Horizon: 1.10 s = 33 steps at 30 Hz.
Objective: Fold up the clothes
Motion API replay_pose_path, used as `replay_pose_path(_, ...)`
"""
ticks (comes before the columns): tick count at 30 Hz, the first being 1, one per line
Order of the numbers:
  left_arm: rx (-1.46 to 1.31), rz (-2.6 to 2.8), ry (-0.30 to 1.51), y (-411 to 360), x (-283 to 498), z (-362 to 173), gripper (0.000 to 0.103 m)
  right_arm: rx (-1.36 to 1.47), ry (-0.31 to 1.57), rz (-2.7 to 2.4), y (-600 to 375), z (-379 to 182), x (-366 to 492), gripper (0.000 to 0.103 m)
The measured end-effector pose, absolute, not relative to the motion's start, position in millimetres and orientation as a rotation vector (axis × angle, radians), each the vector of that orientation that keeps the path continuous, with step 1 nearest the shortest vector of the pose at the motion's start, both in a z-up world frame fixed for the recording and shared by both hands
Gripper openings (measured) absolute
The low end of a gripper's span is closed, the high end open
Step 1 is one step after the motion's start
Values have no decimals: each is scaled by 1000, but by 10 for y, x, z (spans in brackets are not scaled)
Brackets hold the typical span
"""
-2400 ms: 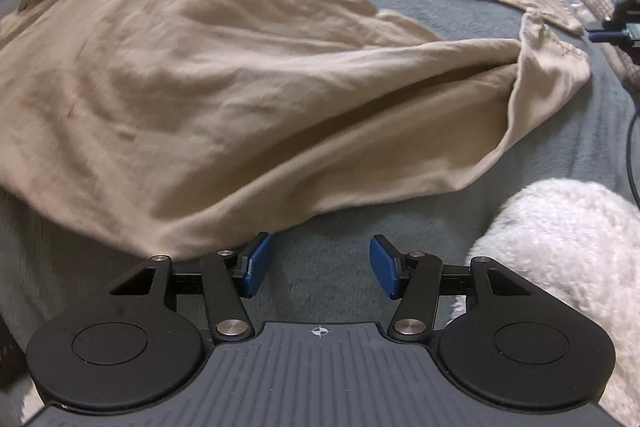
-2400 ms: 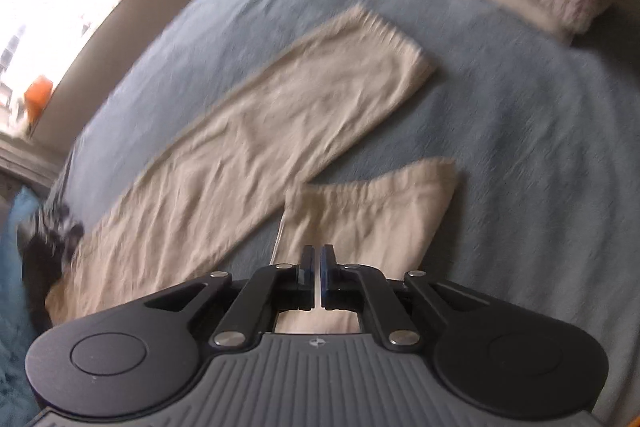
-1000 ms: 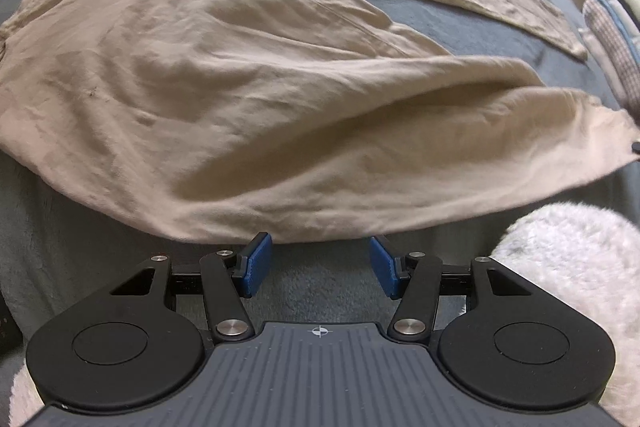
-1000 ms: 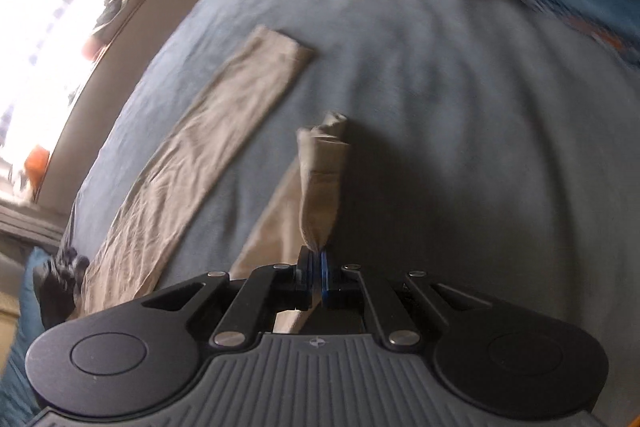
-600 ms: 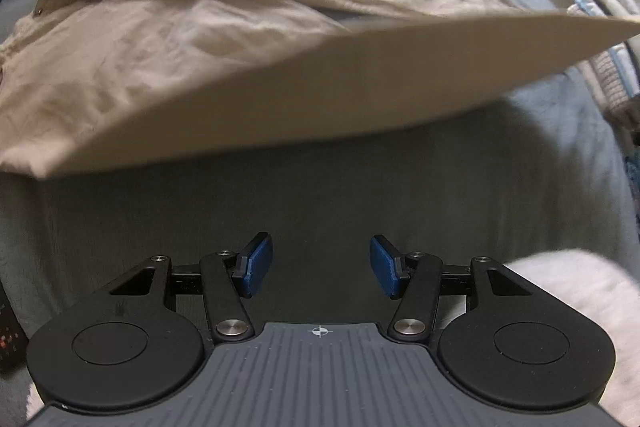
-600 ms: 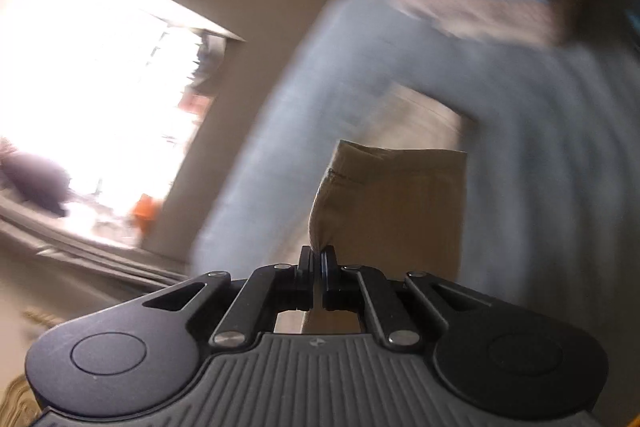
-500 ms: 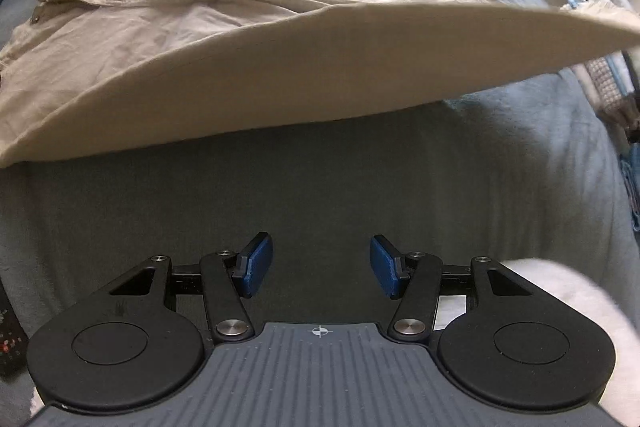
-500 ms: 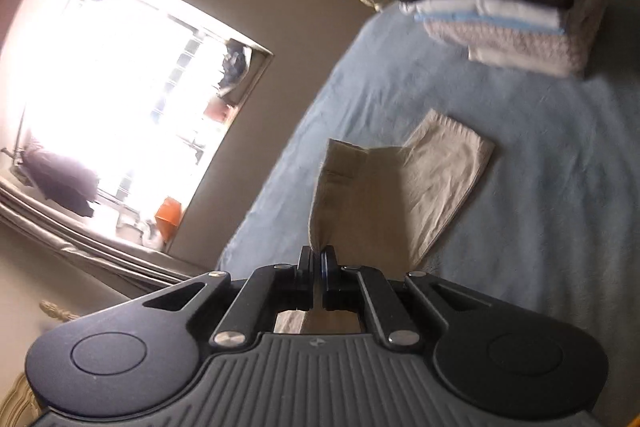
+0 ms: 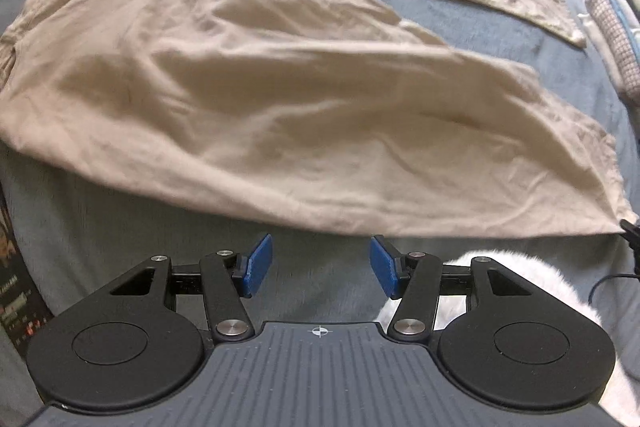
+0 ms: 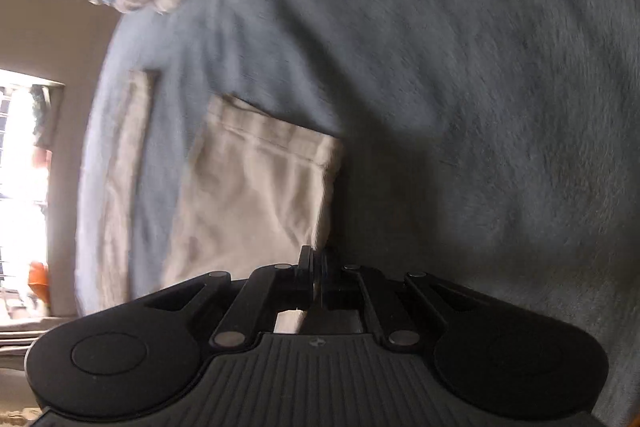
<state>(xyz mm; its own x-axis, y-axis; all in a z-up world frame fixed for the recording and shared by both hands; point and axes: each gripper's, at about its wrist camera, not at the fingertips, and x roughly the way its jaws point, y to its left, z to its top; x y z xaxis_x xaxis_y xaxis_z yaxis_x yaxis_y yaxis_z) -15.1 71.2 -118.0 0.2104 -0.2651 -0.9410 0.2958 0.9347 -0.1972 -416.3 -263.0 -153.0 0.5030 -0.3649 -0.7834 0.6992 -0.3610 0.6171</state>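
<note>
Right wrist view: my right gripper (image 10: pixel 316 259) stays clamped on the hem corner of the beige trousers (image 9: pixel 280 99). Half a second ago that leg hung lifted and taut; now it lies spread on the blue-grey blanket (image 9: pixel 500 23), apart from the other leg, so I judge this a straightening shake. Thin, creased woven cloth. Left gripper (image 9: pixel 318 265) hovers released, fingers apart, near the leg's edge.

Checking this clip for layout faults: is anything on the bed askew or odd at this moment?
The beige trousers lie crooked and rumpled on the blue blanket, legs splayed apart rather than stacked. The right gripper is shut on one hem; the left gripper is open and empty. Nothing looks damaged or spilled.
</note>
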Motion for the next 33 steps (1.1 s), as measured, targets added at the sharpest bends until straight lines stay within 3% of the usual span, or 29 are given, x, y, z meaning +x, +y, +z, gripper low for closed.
replay_pose_path(4,15,-397,1293,631,-45,-1217,54,1467,360,-1116,-2705,-1367,-4014,3)
replay_pose_path(9,10,-399,1288,503,64,-1325,54,1380,650,-1171,-2810,-1493,-4000,5)
replay_pose_path(14,8,-395,1313,432,160,-1469,54,1034,723,-915,-2963,-1120,-3125,11)
replay_pose_path(16,20,-391,1341,399,178,-1561,54,892,740,-807,-3025,-962,-2760,16)
replay_pose_path(18,57,-394,1336,340,168,-1594,55,750,753,-697,-3087,-804,-2395,29)
replay_pose_path(20,98,-401,1330,291,140,-1611,56,608,761,-588,-3149,-646,-2029,36)
replay_pose_path(33,126,-447,1320,336,80,-1647,57,318,1091,-72,-2671,-1270,-271,37)
